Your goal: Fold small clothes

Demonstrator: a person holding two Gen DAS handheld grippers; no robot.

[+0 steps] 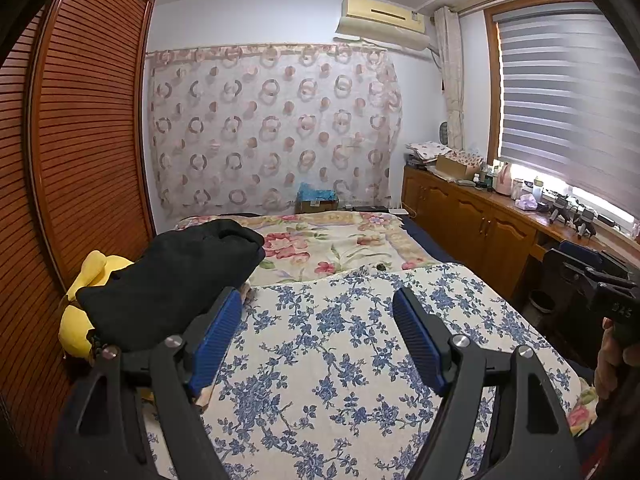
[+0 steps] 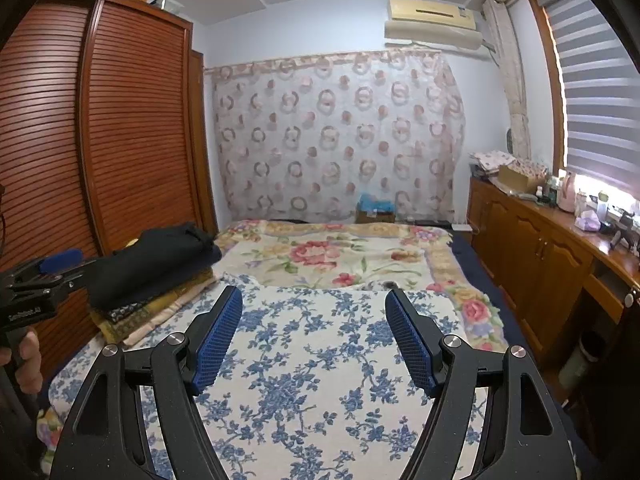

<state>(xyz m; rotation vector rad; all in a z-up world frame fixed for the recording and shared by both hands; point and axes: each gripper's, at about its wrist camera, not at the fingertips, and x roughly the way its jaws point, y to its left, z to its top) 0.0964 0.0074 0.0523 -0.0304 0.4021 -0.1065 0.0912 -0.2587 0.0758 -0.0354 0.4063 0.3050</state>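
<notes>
both tongs, left tongs (image 1: 318, 304) and right tongs (image 2: 314, 300), gape wide and hold nothing above the blue-flowered bed cover (image 1: 340, 360). a dark pile of clothes (image 1: 172, 276) sits at the bed's far left, seemingly folded. no garment lies spread out; either finished or awaiting the next piece.

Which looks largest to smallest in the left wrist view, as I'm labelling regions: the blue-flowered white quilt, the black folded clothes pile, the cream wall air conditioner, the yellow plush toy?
1. Blue-flowered white quilt
2. Black folded clothes pile
3. Cream wall air conditioner
4. Yellow plush toy, partly hidden by the pile

Nearness inflates the quilt and pile.
</notes>
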